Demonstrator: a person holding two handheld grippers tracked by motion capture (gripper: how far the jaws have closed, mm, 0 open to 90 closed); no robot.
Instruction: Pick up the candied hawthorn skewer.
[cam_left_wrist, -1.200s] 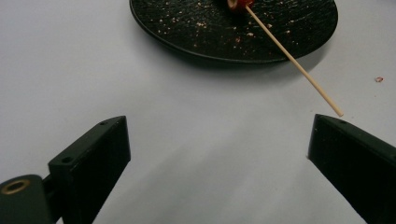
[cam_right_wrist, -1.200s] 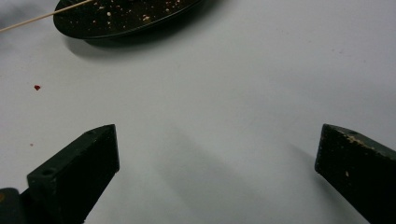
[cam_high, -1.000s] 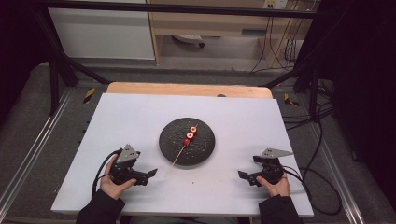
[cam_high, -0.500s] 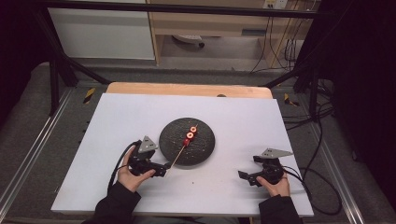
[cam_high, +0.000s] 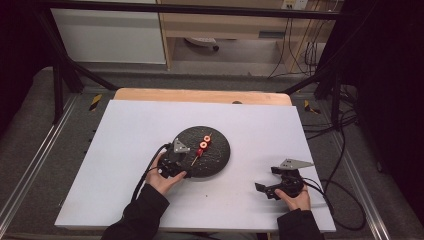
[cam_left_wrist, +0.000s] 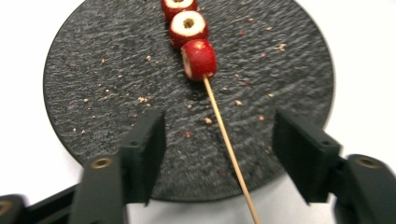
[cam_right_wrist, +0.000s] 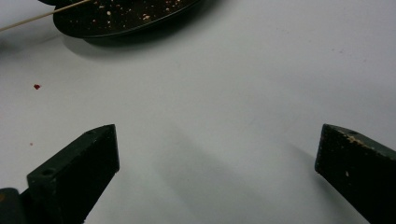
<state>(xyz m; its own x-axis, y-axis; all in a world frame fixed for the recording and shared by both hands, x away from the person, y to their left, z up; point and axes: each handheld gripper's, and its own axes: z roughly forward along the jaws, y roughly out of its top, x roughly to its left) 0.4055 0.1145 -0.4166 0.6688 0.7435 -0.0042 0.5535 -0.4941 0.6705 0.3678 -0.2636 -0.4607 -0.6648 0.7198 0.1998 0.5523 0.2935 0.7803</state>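
A round black slate plate (cam_high: 212, 135) (cam_left_wrist: 93, 70) lies mid-table. On it lies a wooden skewer (cam_left_wrist: 226, 144) (cam_high: 195, 159) threaded with red fruit rings (cam_left_wrist: 198, 58) (cam_high: 202, 146), its bare end sticking out over the plate's near edge. My left gripper (cam_high: 186, 171) (cam_left_wrist: 219, 140) sits at that near edge with the skewer's stick between its jaws; they have just been closing, and the pads stand apart from the stick. My right gripper (cam_high: 261, 190) (cam_right_wrist: 217, 154) rests on the white table at the right, jaws wide open on nothing.
A white tabletop (cam_high: 125, 150) spreads round the plate, with a wooden strip (cam_high: 200, 95) along its far edge. A small red crumb (cam_right_wrist: 36, 86) lies on the table near the plate's edge (cam_right_wrist: 121, 23). Cables (cam_high: 340, 200) trail off the right side.
My left hand has slid right from the table's left part to the plate's near edge, bringing its jaws astride the skewer stick. The right hand has stayed put.
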